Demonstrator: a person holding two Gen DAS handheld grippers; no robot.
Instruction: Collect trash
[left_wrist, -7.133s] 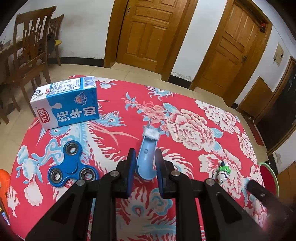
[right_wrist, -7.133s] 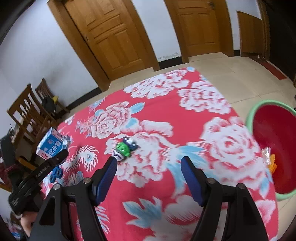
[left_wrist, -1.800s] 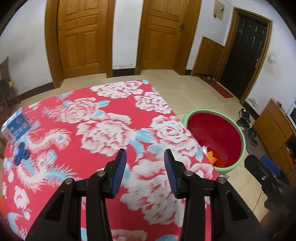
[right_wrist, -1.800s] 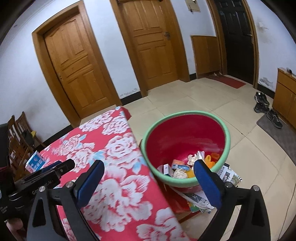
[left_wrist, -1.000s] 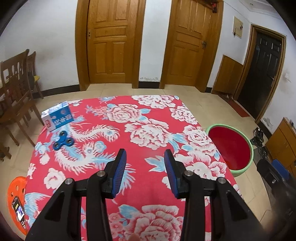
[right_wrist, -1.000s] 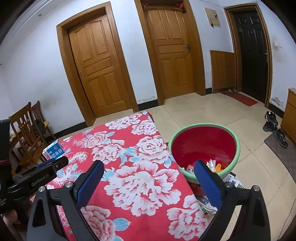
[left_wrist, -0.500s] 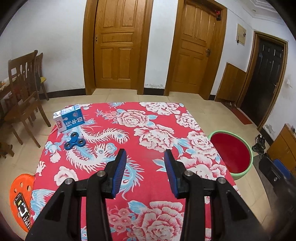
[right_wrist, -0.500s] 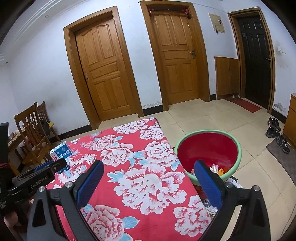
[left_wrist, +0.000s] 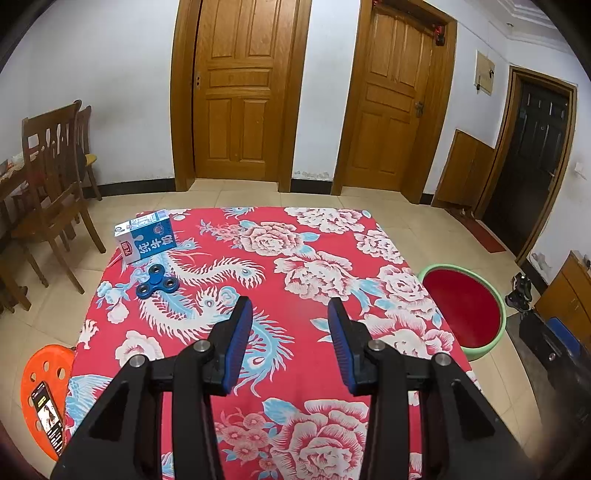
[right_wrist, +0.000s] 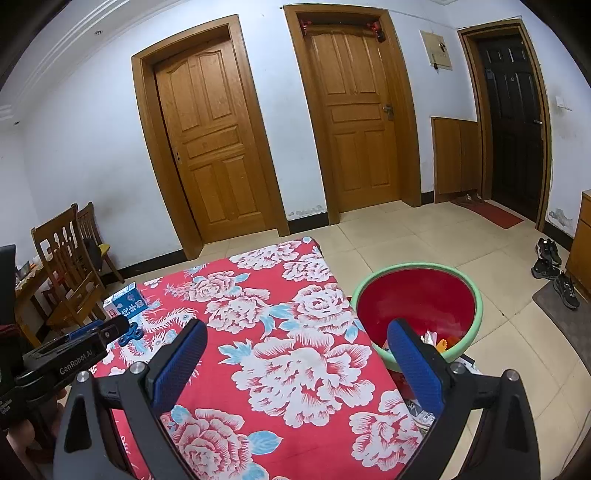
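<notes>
white walls and three wooden doors stand behind a low bench (left_wrist: 303, 373) draped in a red floral cloth. going from the left: wooden chairs (left_wrist: 48, 192) by the wall, an orange stool (left_wrist: 44, 363) with a phone (left_wrist: 48, 417) lying on it just beside the bench, then at the bench's far left corner a blue and white milk carton (left_wrist: 146, 242) on its side, with a blue fidget spinner (left_wrist: 157, 284) near it on the cloth. our left hand-held gripper (left_wrist: 290, 334) hangs over the middle of the bench with its jaws apart and nothing between them; our right hand-held gripper (right_wrist: 295, 365) is spread wide, also empty, over the bench's right edge. on the floor just beside that edge sits the red basin with a green rim (right_wrist: 417, 267), already holding some scraps (small and bright, we cannot tell what they are).

we judge we are between pieces: both hands are free, and the carton looks like the plain piece of trash left on the cloth. the next move calls for our left hand-held gripper to reach out to the far left corner, line its jaws across the carton's narrower side, close on it and carry it over to the basin. whether the spinner counts as trash we cannot say.
</notes>
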